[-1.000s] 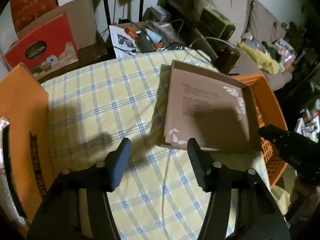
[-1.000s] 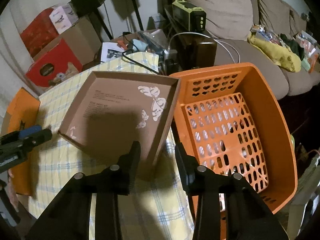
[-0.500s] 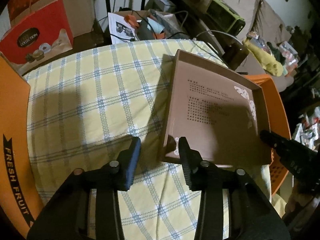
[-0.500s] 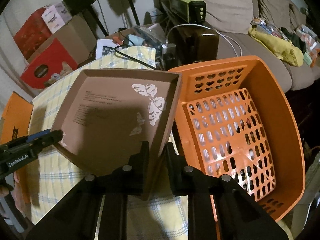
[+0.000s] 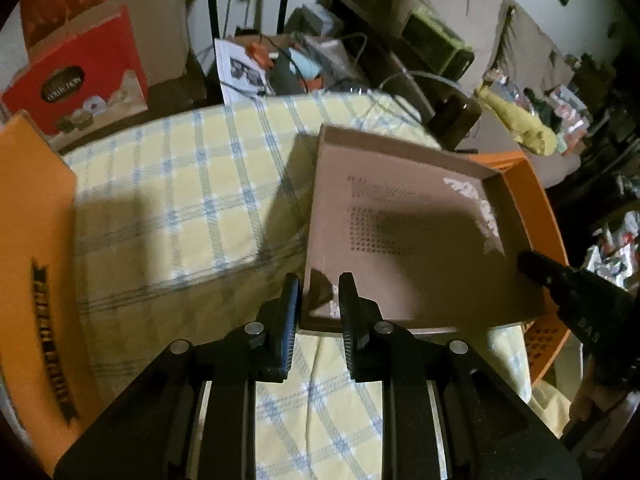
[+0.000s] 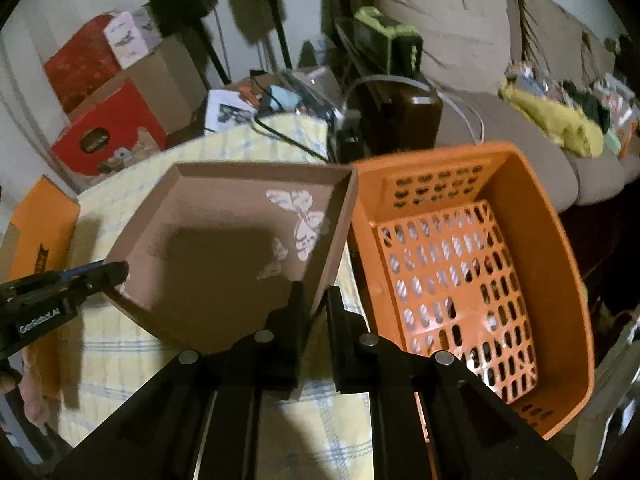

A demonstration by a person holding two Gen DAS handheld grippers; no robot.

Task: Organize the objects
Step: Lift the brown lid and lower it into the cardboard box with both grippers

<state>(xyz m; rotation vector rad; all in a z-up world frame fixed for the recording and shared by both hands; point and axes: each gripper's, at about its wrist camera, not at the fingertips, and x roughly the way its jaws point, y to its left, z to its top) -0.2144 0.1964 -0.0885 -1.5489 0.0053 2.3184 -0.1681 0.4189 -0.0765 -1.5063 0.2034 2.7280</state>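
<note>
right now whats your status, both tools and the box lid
Left tool shut on brown box lid, near corner. Right tool shut on its wall beside orange basket. Basket looks empty, nothing blocking.

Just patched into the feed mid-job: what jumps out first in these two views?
A shallow brown box lid with white butterflies, open side up over the yellow checked tablecloth, held at two spots: the left gripper pinches its near-left corner wall, and the right gripper clamps its right wall. Right beside it sits the bright orange perforated basket, with nothing visible inside.
</note>
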